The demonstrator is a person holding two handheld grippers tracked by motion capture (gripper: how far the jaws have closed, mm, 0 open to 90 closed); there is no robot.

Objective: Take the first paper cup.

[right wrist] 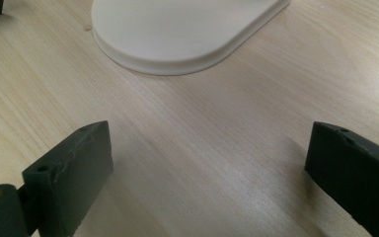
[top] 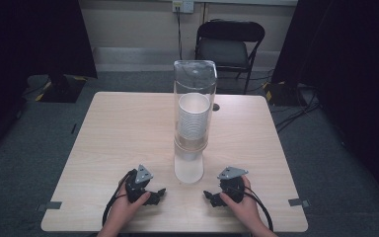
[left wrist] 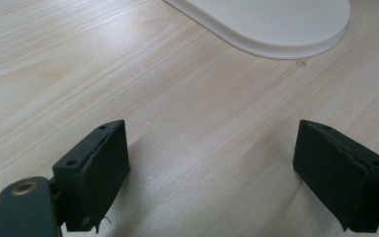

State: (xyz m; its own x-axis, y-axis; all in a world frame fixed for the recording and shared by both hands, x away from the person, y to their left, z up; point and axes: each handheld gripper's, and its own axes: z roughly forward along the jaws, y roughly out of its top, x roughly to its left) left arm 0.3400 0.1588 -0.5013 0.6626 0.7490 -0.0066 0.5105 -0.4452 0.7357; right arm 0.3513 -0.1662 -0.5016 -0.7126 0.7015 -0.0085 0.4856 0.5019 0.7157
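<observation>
A tall clear cup dispenser [top: 194, 84] stands upright at the middle of the wooden table [top: 128, 123], with a stack of white paper cups [top: 193, 118] inside it. Its white rounded base [top: 188, 170] also appears in the left gripper view [left wrist: 276, 24] and in the right gripper view [right wrist: 177, 34]. My left gripper [top: 159, 193] rests low on the table to the left of the base, jaws wide apart over bare wood [left wrist: 212, 163]. My right gripper [top: 209, 196] lies to the right of the base, also open and holding nothing [right wrist: 207, 177].
A black folding chair [top: 229, 42] stands beyond the table's far edge. Dark curtains hang at both sides, with cables on the floor at the right [top: 296, 113]. A small dark hole [top: 216, 106] marks the table behind the dispenser. Tape marks [top: 296, 202] sit at the near corners.
</observation>
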